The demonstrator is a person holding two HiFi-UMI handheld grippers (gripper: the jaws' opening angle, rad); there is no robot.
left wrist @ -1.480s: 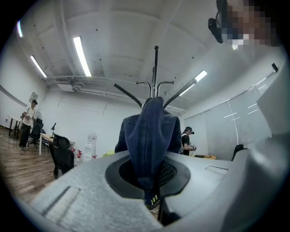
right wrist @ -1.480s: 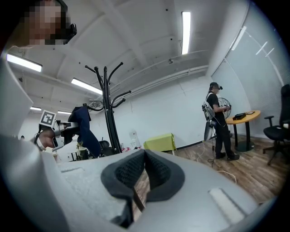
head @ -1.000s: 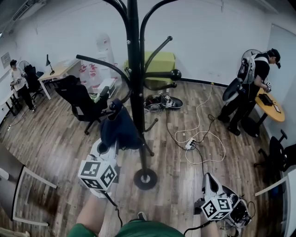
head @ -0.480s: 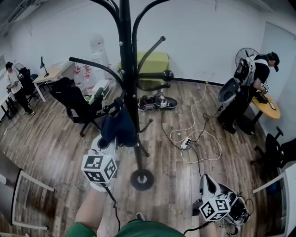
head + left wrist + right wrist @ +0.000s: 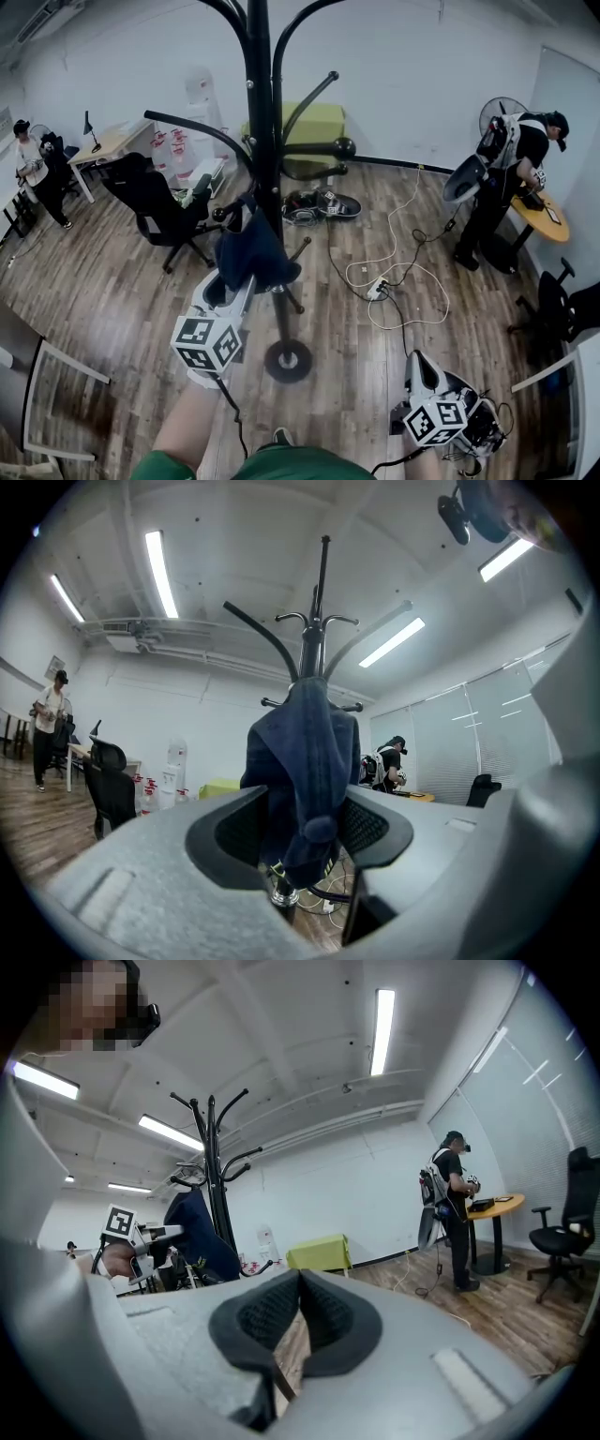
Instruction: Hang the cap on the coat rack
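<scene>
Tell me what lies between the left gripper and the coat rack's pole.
The dark blue cap, hanging on the coat rack; the left gripper view shows it between the left gripper's jaws, which have just been opening.

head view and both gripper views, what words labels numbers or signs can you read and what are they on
No readable text in any view.
Left marker cube: black-and-white square patterns, no letters.
Right marker cube: the same.
Cap: no print shows.
Red-and-white items by the far wall: too small to read.
Wall plaque: blurred.
</scene>
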